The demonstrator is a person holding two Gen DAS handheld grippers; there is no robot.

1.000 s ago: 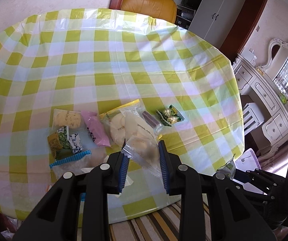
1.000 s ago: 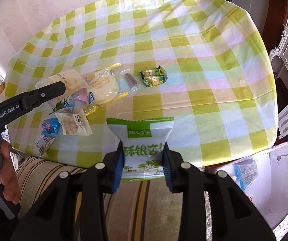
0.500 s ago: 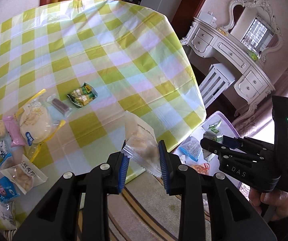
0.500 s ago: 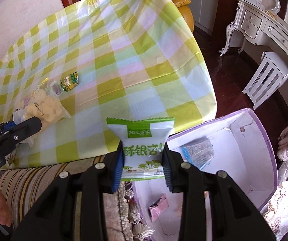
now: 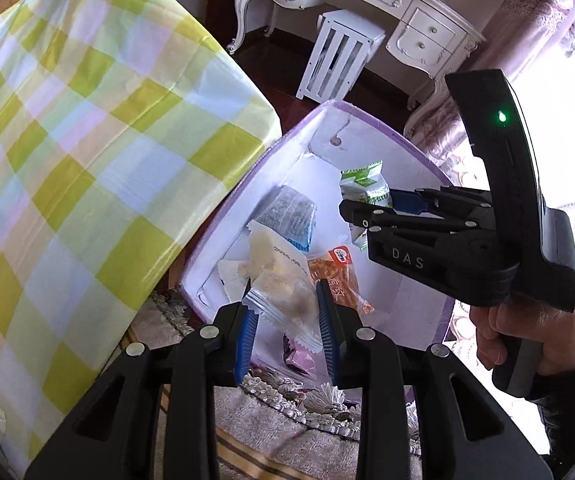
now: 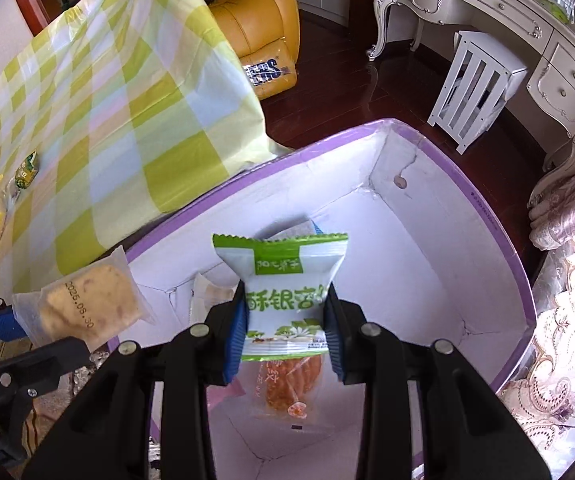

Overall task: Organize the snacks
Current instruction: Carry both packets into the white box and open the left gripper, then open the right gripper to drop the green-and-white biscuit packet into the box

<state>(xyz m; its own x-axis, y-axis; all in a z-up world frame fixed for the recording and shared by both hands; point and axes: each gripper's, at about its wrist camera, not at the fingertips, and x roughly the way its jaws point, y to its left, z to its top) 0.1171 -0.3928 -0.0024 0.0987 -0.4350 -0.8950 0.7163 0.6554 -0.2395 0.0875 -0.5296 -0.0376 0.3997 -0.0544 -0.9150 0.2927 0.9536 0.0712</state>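
Landmark: the purple-rimmed box [image 6: 499, 216], open-topped, on the floor just beside the checked tablecloth [image 6: 99, 120]. Every place below is read off it.

Right gripper [image 6: 285, 332]: clamped on the green-and-white packet [image 6: 283, 280], which you hold upright, long axis running up out of the pads. It hangs over the box's middle, well inside the rim.

Left gripper [image 5: 285, 322]: narrow, pinching the clear biscuit packet [image 5: 277, 276] by its lower seam, the packet's long axis tilting up and away. From your left camera it sits over the box's near end; from the right camera that packet [image 6: 87, 300] looks just over the table-side rim, so you're less centred here.

Already inside: an orange snack [image 6: 287, 384] directly beneath the green packet, a grey packet [image 5: 291, 216] further in, and a pink one [image 5: 301, 358] by the near wall.

Still on the cloth: a small green snack [image 6: 27, 168], well apart from the box.

Key relation: straight down. Your right hand is better placed to drop; I'd say nudge the left a little further over the box first.
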